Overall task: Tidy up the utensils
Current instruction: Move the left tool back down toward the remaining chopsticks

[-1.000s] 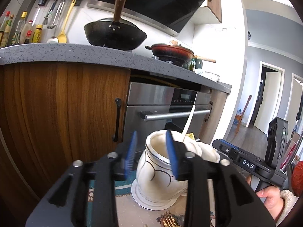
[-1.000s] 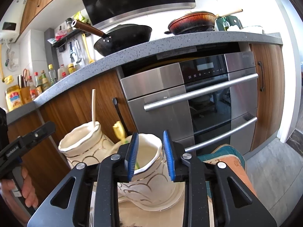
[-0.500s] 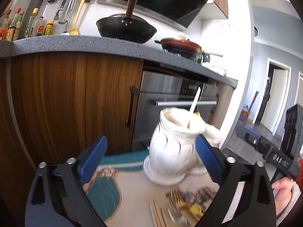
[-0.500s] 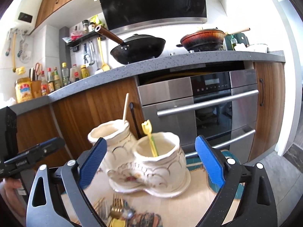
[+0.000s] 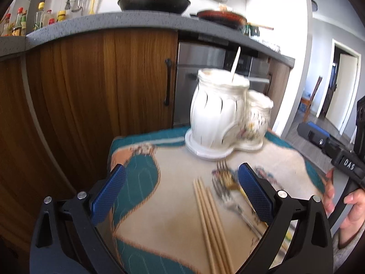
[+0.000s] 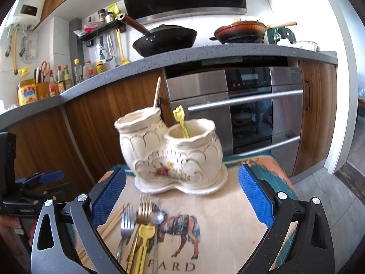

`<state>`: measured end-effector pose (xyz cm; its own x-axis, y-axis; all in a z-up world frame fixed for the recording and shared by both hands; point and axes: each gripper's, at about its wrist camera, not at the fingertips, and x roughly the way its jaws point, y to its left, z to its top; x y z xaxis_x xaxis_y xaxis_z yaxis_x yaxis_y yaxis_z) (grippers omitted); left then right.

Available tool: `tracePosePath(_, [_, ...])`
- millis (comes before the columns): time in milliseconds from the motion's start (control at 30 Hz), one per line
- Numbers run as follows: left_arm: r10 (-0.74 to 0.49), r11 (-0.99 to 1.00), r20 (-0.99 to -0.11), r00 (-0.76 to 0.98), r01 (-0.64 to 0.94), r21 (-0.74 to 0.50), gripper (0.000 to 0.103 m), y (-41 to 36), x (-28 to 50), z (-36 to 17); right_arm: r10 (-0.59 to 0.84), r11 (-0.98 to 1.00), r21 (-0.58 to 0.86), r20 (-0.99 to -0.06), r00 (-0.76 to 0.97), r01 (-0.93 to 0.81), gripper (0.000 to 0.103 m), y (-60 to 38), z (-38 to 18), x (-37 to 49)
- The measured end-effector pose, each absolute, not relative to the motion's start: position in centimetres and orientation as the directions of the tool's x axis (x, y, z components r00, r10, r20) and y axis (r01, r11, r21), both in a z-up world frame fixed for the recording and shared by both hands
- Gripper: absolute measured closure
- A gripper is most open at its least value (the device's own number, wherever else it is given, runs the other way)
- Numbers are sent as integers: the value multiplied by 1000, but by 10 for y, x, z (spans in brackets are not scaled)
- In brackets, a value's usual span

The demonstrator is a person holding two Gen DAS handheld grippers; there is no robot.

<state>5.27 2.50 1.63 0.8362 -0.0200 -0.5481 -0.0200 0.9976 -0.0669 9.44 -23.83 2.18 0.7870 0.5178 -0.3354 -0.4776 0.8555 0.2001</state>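
A white ceramic double-pot utensil holder (image 6: 175, 157) stands on a small cloth-covered table (image 6: 228, 223); it also shows in the left wrist view (image 5: 219, 118). One chopstick (image 6: 157, 93) stands in its left pot and a yellow utensil (image 6: 181, 121) in its right pot. Loose chopsticks (image 5: 212, 219), forks (image 6: 143, 207) and a yellow utensil (image 6: 143, 242) lie on the cloth in front. My left gripper (image 5: 180, 189) is open and empty above the chopsticks. My right gripper (image 6: 181, 194) is open and empty, just in front of the holder.
Wooden cabinets (image 5: 102, 96) and a steel oven (image 6: 239, 105) stand right behind the table. The counter above carries a black wok (image 6: 166, 38), a red pan (image 6: 241, 30) and bottles (image 6: 57, 80). A doorway and chair (image 5: 312, 96) lie to the right.
Both grippers opened wide and pulled back and up from the holder's pots. The chopstick and the yellow utensil stay in the pots. The loose utensils on the cloth came into view.
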Motion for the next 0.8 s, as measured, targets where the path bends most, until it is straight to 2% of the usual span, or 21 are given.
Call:
tracePosePath(133, [-3,1000,-647,763,-1,-5,6,21,50,-1,522,853,200,-360,773,-483,5,-236,16,89])
tracePosePath(400, [5,1000,-762,647,20,24,8,20,45,-24,520,853,177,-379,765,-492,5,-232,11,84])
tracePosePath(567, [15,999,-799,601,31,42,28,19,43,-30,514,856,184,-385,766,-483,5,-237,11,87])
tracePosePath(633, [-1,999,-814,580,43,29,39,18,43,-33,513,857,190,-390,765,-479,5,-237,11,89])
tracePosePath(733, [-20,996,-830,558,81,30,49,10,41,-34,513,857,192,-391,764,-477,5,-238,11,90])
tracePosePath(800, [-29,994,-835,549,107,36,50,3,40,-34,515,856,194,-391,762,-479,5,-238,12,90])
